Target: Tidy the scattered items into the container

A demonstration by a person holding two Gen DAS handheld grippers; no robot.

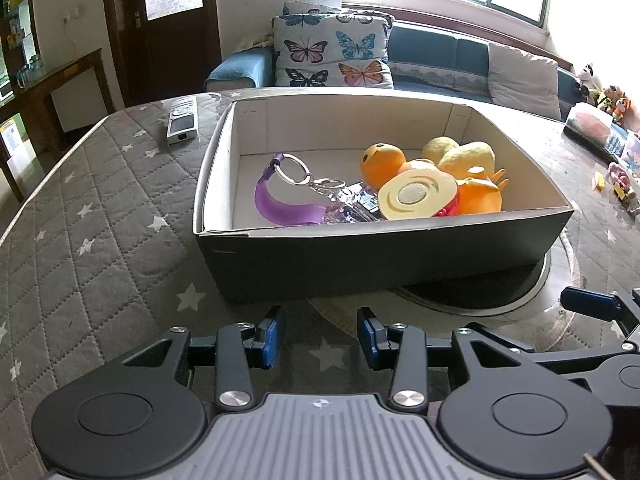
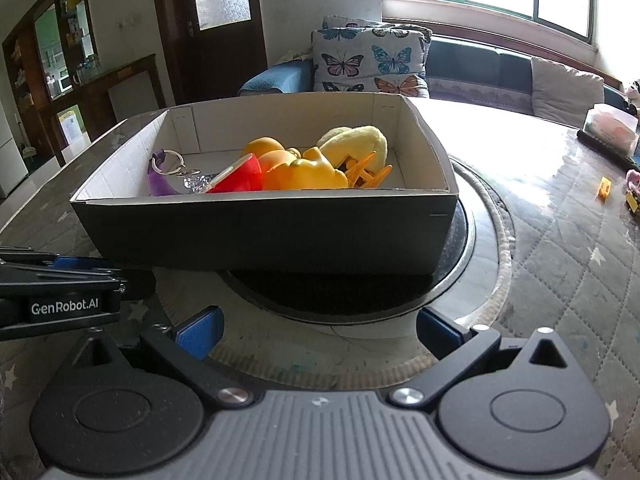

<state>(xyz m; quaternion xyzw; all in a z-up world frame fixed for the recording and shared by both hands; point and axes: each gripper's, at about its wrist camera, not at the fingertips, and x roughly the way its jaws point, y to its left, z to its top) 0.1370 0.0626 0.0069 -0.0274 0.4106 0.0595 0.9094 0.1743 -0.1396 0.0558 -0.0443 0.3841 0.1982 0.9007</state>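
Though glare-washed, box [image 1: 380,256] seemingly full.

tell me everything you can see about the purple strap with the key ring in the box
The purple strap is a flat band that looks like soft rubber or plastic, bent in a curve. It lies on the white floor of the cardboard box, in its left part. Its upper end narrows into a loop that carries a large silver key ring, which links to a smaller metal clasp. The lower end runs toward a shiny, glittery item beside the toys. From the right wrist view the box's front wall hides its lower part.
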